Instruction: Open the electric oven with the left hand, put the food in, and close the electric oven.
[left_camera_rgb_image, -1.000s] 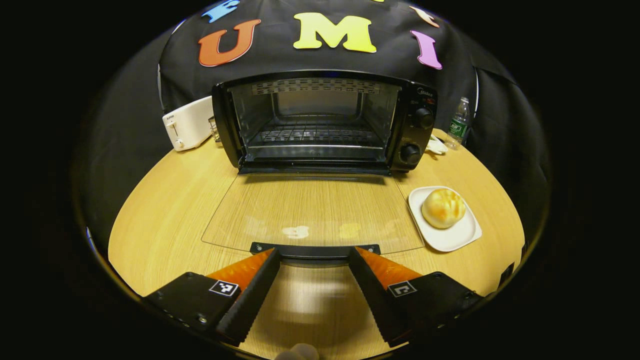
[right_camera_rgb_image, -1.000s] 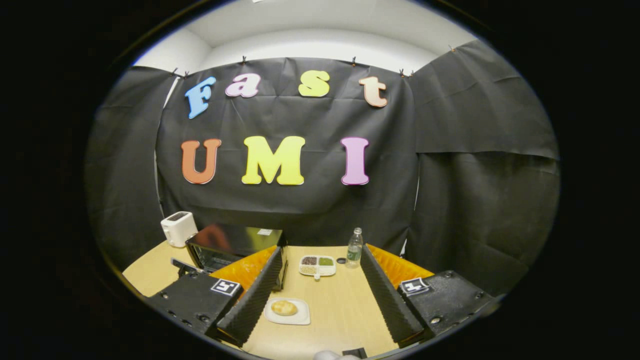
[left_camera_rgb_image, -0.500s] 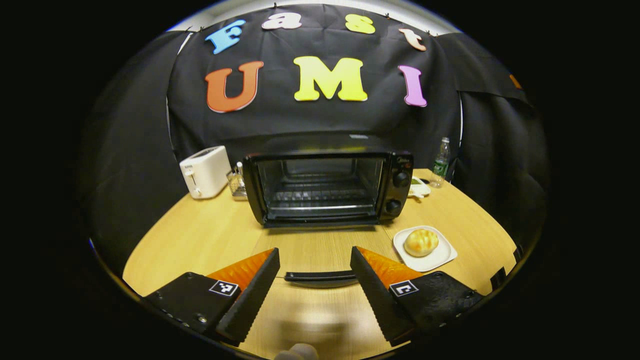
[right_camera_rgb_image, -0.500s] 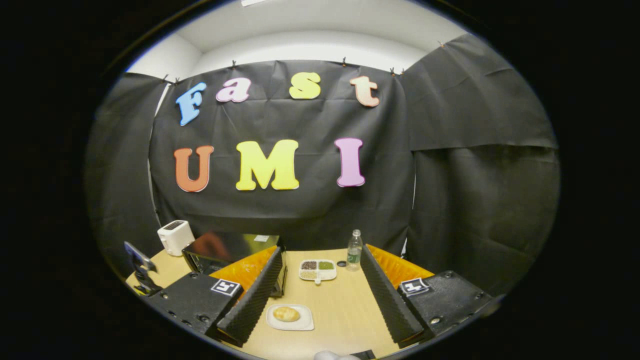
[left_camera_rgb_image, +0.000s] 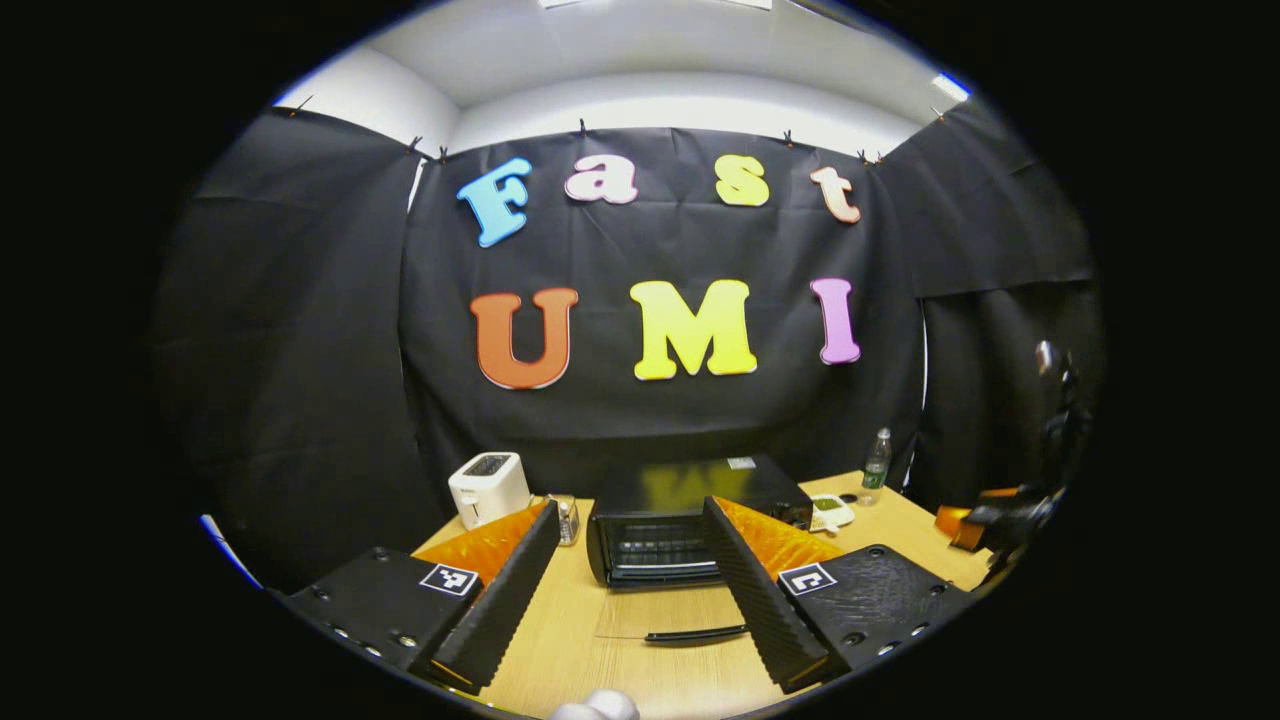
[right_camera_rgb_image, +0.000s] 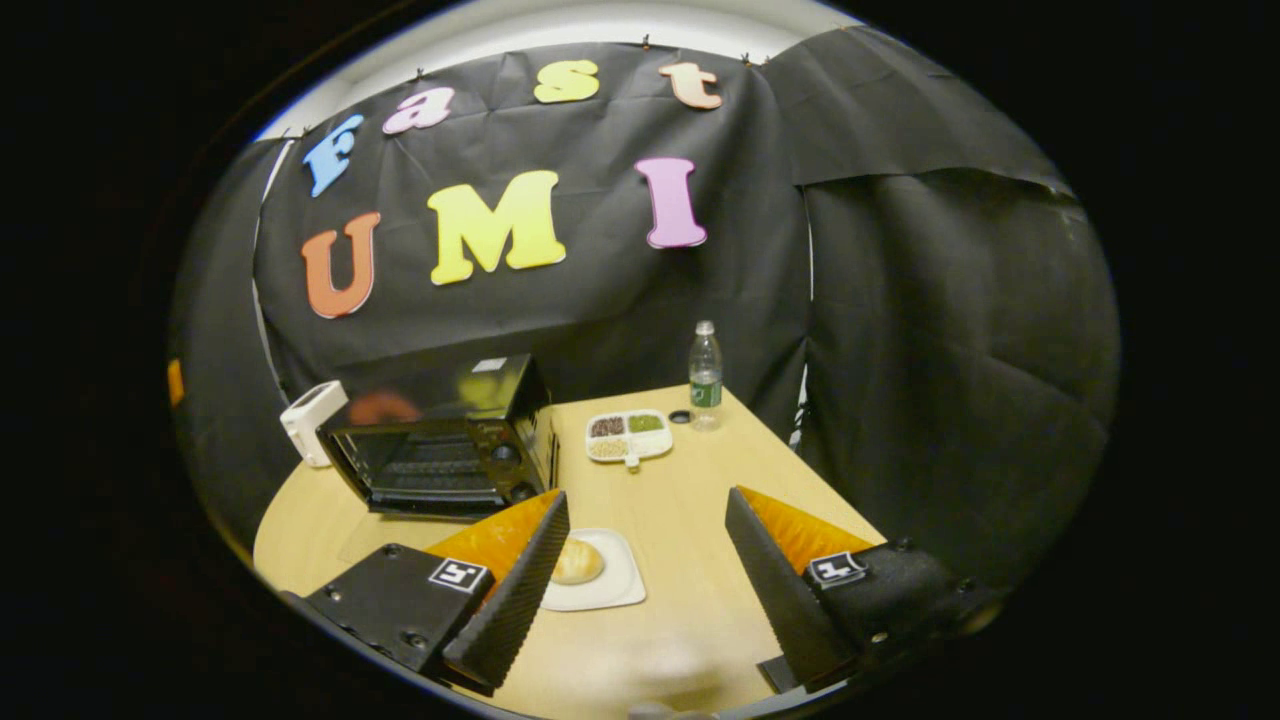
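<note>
The black electric oven (left_camera_rgb_image: 690, 510) stands at the back of the round wooden table. Its glass door lies flat and open, with the door handle (left_camera_rgb_image: 695, 633) nearest me. My left gripper (left_camera_rgb_image: 630, 508) hovers open, well back from the handle and above it, with nothing between its fingers. In the right gripper view the oven (right_camera_rgb_image: 440, 440) shows its rack. A golden bun (right_camera_rgb_image: 577, 560) sits on a white plate (right_camera_rgb_image: 615, 590) in front of the oven's right side. My right gripper (right_camera_rgb_image: 648, 498) is open above the table, and its left finger partly covers the bun.
A white toaster (left_camera_rgb_image: 488, 488) stands left of the oven. A water bottle (right_camera_rgb_image: 705, 375) and a sectioned dish (right_camera_rgb_image: 628, 437) of grains sit behind the plate. In the left gripper view the right gripper (left_camera_rgb_image: 1000, 515) shows at the right edge. The wall cloth surrounds the table.
My left gripper has let go of the door handle and pulled back and up from the open oven. My right gripper has tipped down and come closer to the plate with the bun.
</note>
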